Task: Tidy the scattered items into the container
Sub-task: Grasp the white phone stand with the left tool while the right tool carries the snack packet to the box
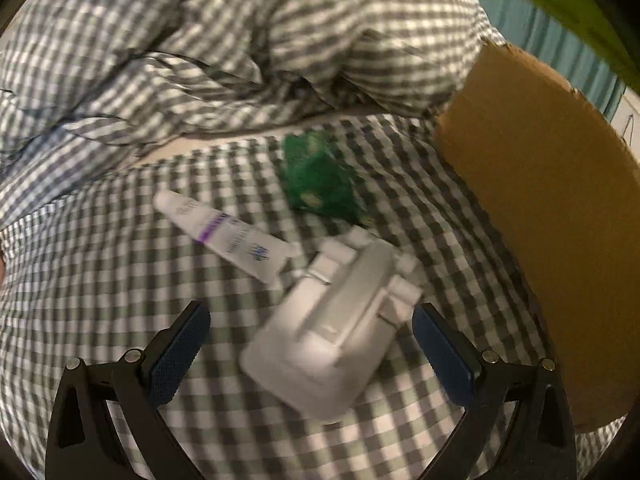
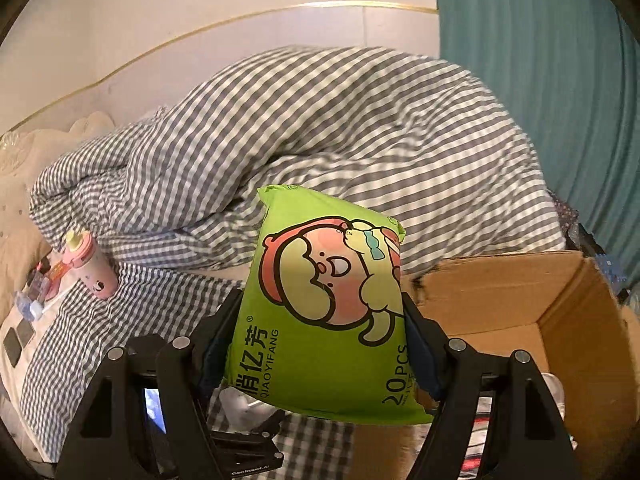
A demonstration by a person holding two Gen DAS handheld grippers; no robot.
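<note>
Lettering on the green wipes pack (image 2: 324, 312) reads "QIAOYIFANG" and "20 PCS"; the right gripper (image 2: 320, 344) clamps it beside the cardboard box (image 2: 576, 320). Left gripper (image 1: 310, 344) gapes wide around a white moulded tray (image 1: 332, 328) on the checked bedsheet (image 1: 100, 280), near a white tube (image 1: 224, 236).

Tube (image 1: 226, 236) lies left of tray (image 1: 332, 332), packet (image 1: 320, 180) behind, box (image 1: 540, 216) right.

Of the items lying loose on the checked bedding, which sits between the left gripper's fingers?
The white moulded plastic tray; the white tube and green packet lie farther ahead.
</note>
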